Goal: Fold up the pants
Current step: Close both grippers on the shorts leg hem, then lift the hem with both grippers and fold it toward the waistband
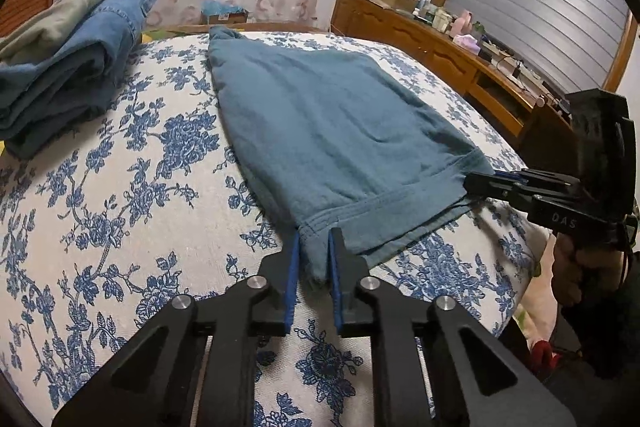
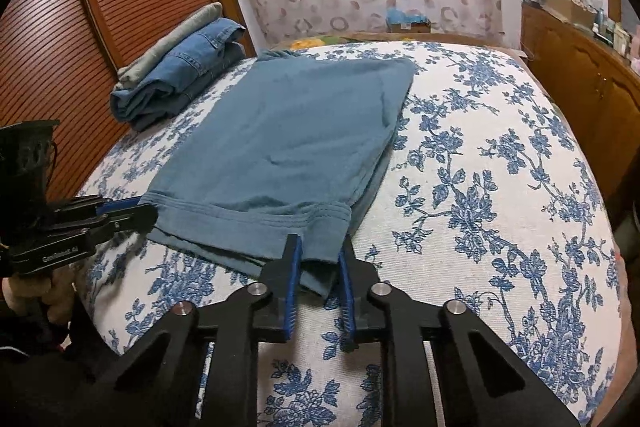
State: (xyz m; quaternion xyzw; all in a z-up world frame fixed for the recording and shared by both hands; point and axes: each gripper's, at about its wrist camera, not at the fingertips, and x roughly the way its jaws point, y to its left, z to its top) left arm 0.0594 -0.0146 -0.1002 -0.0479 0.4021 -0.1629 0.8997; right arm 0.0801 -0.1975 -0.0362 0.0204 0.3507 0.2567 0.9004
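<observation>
Teal-blue pants [image 1: 320,115] [image 2: 288,131] lie folded flat on a bed with a blue floral cover [image 1: 120,187] [image 2: 480,187], hem end toward me. My left gripper [image 1: 314,247] is shut on the near left corner of the hem, with cloth bunched between its blue pads. My right gripper [image 2: 320,251] is shut on the near right corner in the same way. Each gripper also shows from the side in the other view, the right gripper [image 1: 476,183] and the left gripper [image 2: 144,213], both pinching the hem edge. A hand holds each handle.
A stack of folded jeans and a grey garment [image 1: 68,67] [image 2: 180,75] sits at the far left of the bed. A cluttered wooden dresser [image 1: 440,43] [image 2: 580,79] runs along the right. A louvred wooden door [image 2: 80,27] stands left, a small box [image 1: 224,13] behind.
</observation>
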